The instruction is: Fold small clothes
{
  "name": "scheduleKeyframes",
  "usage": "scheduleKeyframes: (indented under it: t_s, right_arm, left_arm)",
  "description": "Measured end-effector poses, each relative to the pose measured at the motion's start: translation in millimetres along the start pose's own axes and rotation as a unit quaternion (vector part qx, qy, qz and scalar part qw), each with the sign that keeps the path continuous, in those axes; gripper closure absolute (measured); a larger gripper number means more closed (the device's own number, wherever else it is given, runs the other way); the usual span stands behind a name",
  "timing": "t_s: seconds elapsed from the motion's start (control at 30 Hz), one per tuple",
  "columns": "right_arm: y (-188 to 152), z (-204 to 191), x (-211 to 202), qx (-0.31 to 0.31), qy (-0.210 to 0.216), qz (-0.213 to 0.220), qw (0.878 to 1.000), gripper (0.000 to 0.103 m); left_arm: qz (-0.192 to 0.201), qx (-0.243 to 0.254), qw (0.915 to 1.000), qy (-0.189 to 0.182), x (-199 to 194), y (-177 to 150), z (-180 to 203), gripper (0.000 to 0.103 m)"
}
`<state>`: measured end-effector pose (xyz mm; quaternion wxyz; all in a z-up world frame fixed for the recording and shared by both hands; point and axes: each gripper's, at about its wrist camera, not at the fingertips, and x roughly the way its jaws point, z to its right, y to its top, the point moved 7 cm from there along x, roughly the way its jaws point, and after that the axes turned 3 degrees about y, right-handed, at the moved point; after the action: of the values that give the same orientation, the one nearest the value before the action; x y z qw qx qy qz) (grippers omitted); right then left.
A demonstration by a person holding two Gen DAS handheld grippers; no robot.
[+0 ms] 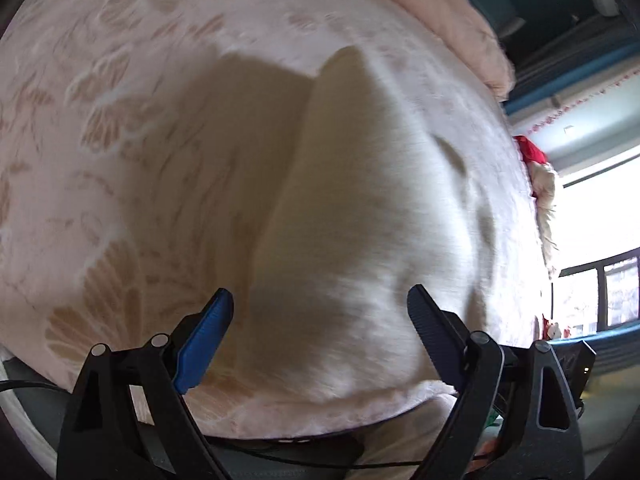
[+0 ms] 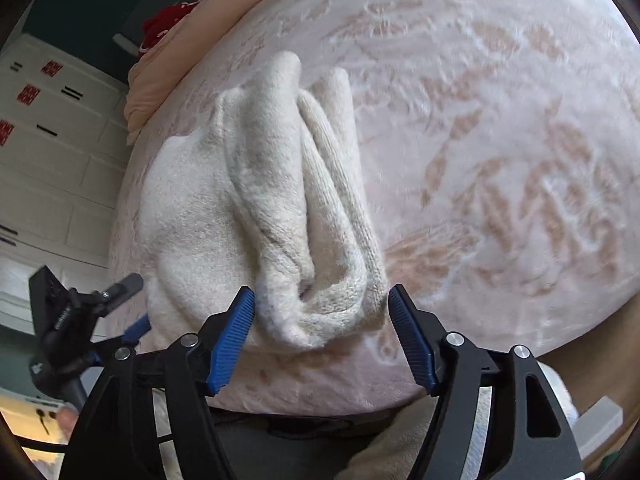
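Between the spread fingers of the right claw (image 2: 322, 312): one cream knit garment (image 2: 256, 216), small, bunched in long ridges, its near end lying in the gap, neither pad seen touching it. Right claw wide, holding nothing.

Ahead of the left claw (image 1: 320, 308): the same garment (image 1: 360, 208), seen blurred as a pale, partly flattened panel with one raised fold. Left claw wide, holding nothing; garment lies just beyond its tips.

Support: bed, covered by a pink leaf-patterned blanket (image 2: 500, 152).

Step in hand, as judged: early; garment rumpled, not yet laid flat, no finished fold visible.

Next move calls for: closing on a near edge or corner, one claw each side, and drawing the fabric out flat before folding. Thick pile may bunch, so a shallow pinch of a single layer seems wise.

Edges: bed's near edge directly below both claws; a second edge beyond the garment's left side, right wrist view.

Open room: broad bare blanket to the right of the right claw; less on the left.
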<state>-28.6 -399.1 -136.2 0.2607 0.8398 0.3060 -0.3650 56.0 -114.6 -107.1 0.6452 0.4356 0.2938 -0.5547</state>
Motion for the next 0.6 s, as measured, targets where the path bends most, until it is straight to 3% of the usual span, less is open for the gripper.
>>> scheduleKeyframes:
  t_s: [0.2,0.33,0.37,0.4,0.47,0.6]
  right_arm:
    - [13.2,2.2,21.7,0.041,0.054,0.003,0.998,0.023]
    - [29.9,-5.5,33.4,0.053,0.095,0.011,0.994,0.021]
    - [33.9,-8.3,35.4,0.052,0.101,0.011,0.993,0.033]
    - [38.6,-14.2,35.8,0.05,0.116,0.009,0.992,0.061]
    - [47.9,-23.8,24.0,0.04,0.12,0.021,0.992,0.064]
    - [65.8,-53.6,-24.2,-0.037,0.09,0.074,0.992,0.066]
  left_arm:
    - [-0.033,0.026,0.999,-0.012,27.4,-12.1,11.6,0.013]
    - [-0.041,0.025,0.9988,-0.008,45.0,-3.9,19.6,0.009]
    - [-0.043,0.025,0.9987,-0.011,45.4,-1.6,23.1,0.016]
    - [-0.048,0.032,0.9983,-0.011,43.9,1.5,30.0,0.019]
    - [-0.047,0.037,0.9981,-0.014,35.4,4.7,40.1,0.039]
    - [-0.036,0.075,0.9956,-0.042,6.6,6.3,65.1,0.042]
